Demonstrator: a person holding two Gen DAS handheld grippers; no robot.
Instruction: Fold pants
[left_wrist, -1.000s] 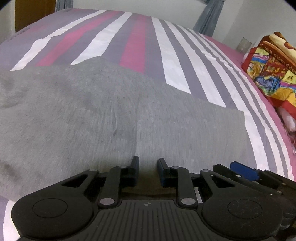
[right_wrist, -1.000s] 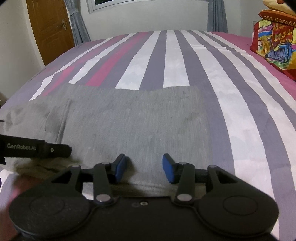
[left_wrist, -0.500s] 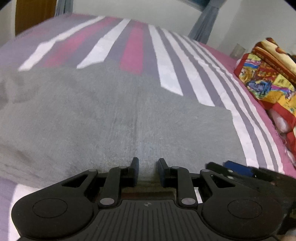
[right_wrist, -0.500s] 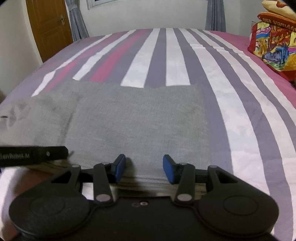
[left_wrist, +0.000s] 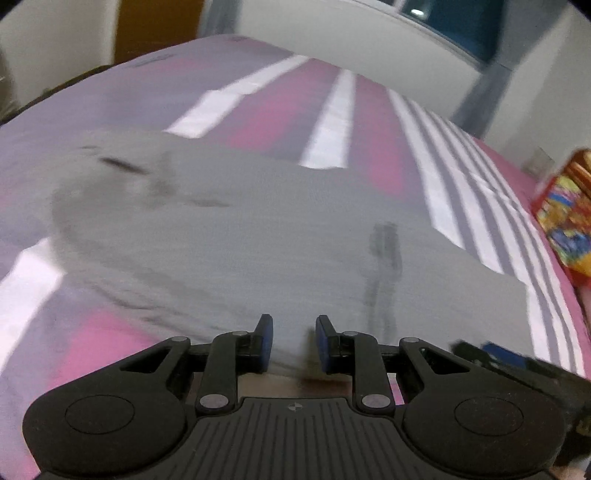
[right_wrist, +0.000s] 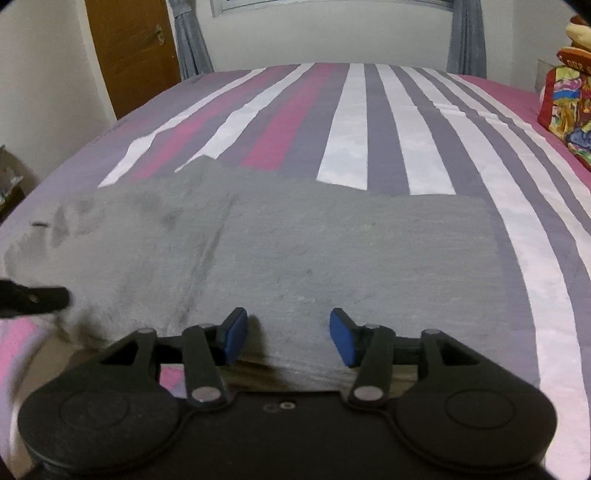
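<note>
Grey pants (right_wrist: 314, 251) lie flat on the striped bed, folded into a wide band, and also fill the blurred left wrist view (left_wrist: 258, 236). My right gripper (right_wrist: 288, 338) is open at the near edge of the pants, its blue pads (right_wrist: 341, 334) apart with nothing between them. My left gripper (left_wrist: 293, 339) is open with a narrower gap, at the near edge of the pants further left. Its black finger shows at the left edge of the right wrist view (right_wrist: 33, 299).
The bed cover (right_wrist: 369, 122) has purple, white and pink stripes. A colourful pillow (right_wrist: 569, 110) lies at the right side. A brown door (right_wrist: 129, 48) and grey curtains (right_wrist: 465, 37) stand beyond the bed.
My left gripper has swung to the left along the near edge of the pants, blurring its view. The right gripper has pulled back slightly and stays open.
</note>
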